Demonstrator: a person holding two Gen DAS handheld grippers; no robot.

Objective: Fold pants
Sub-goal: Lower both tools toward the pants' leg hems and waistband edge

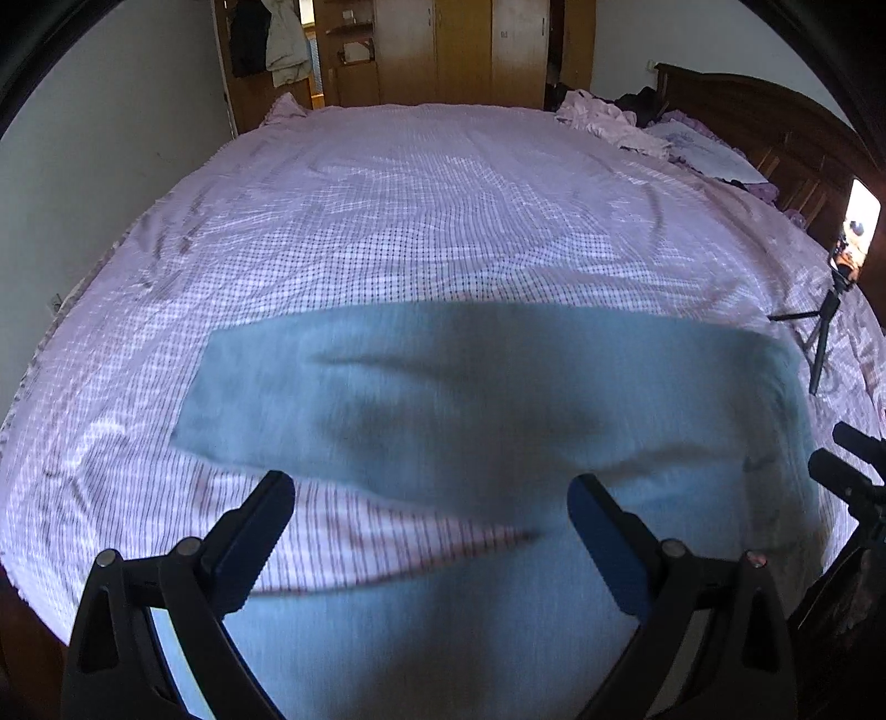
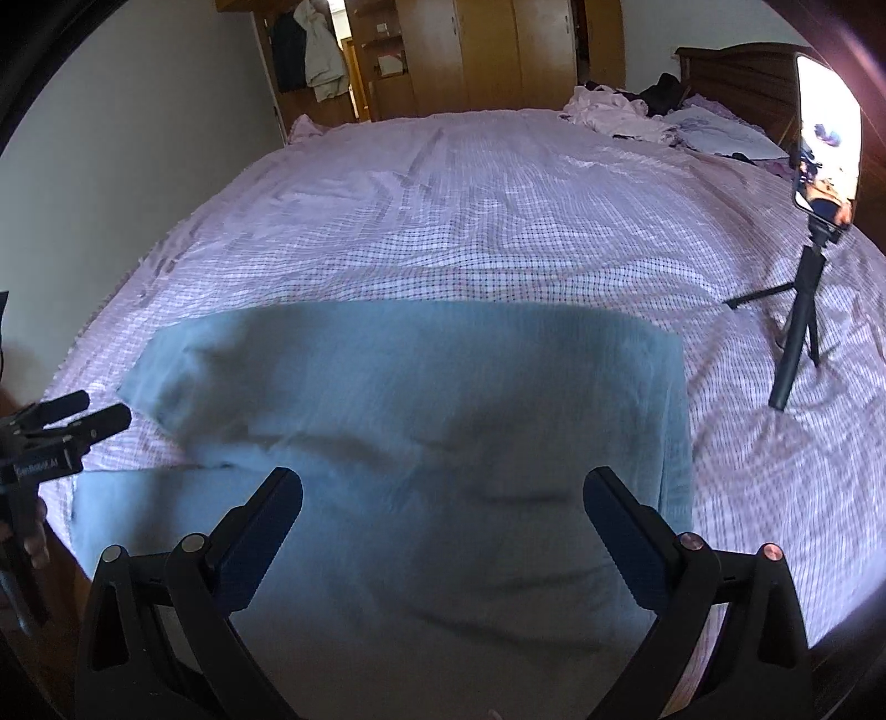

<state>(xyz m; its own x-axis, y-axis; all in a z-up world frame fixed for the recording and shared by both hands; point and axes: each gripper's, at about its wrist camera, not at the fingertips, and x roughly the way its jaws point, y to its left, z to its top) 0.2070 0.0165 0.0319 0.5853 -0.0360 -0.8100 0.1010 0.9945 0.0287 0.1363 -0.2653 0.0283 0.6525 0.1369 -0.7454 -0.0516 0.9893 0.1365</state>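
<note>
Light blue pants [image 1: 470, 399] lie spread on a bed with a pink checked sheet [image 1: 421, 221]. One leg runs across the bed toward the left, the other lies nearer me. My left gripper [image 1: 432, 498] is open and empty, hovering over the near leg and the gap between the legs. My right gripper [image 2: 443, 493] is open and empty above the pants [image 2: 415, 399] near the waist part. The left gripper also shows at the left edge of the right wrist view [image 2: 83, 421], and the right gripper at the right edge of the left wrist view [image 1: 847, 465].
A phone on a small black tripod [image 2: 803, 310] stands on the bed to the right of the pants. Crumpled pink clothes and pillows [image 1: 637, 127] lie at the far right by a wooden headboard. A wardrobe [image 1: 459, 50] stands beyond the bed.
</note>
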